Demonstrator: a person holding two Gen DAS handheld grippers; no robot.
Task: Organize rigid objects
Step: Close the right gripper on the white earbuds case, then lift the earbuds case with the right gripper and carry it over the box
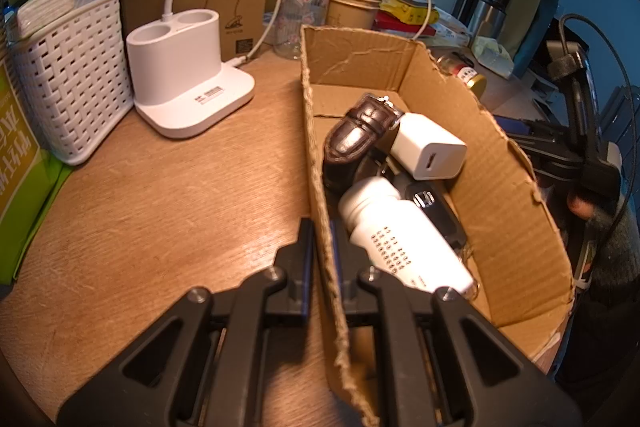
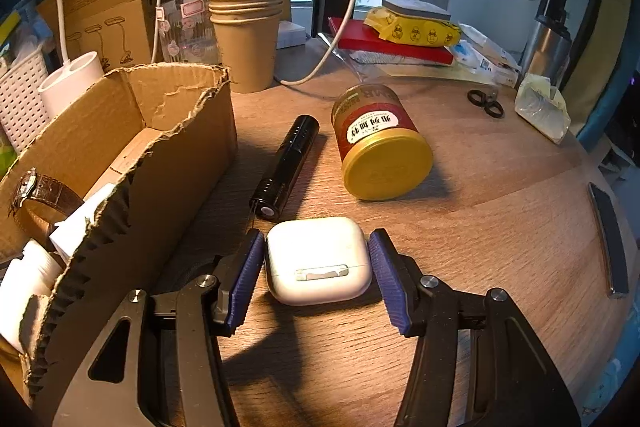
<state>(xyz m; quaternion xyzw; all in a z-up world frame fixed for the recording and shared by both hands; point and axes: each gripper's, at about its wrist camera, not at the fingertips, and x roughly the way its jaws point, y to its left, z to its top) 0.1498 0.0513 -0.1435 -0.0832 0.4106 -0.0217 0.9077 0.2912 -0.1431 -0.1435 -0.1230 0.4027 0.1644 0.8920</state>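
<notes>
Left wrist view: the left gripper (image 1: 322, 251) has its jaws pinched narrow on the near wall of the cardboard box (image 1: 516, 211), one finger outside, one inside. The box holds four things I can count: a brown-strapped watch (image 1: 358, 131), one white charger (image 1: 430, 147), one white bottle (image 1: 400, 235), and a black key fob (image 1: 436, 211) half buried under the bottle. A gloved hand (image 1: 600, 215) is cut off at the right rim. Bare worktop (image 1: 180, 211) lies open left of the box, out to the white lamp base (image 1: 188, 75) and white basket (image 1: 76, 83).

Right wrist view: the right gripper (image 2: 316, 259) sits about half open, jaws flanking the white earbud case (image 2: 318, 259) on the worktop; whether the pads touch it is hard to tell. Just beyond lie one black flashlight (image 2: 288, 165) and one red jar (image 2: 380, 143) on its side. The box's torn edge blocks the left; the watch peeks over it. Open room lies to the right, up to a dark phone (image 2: 608, 239) at the edge.
</notes>
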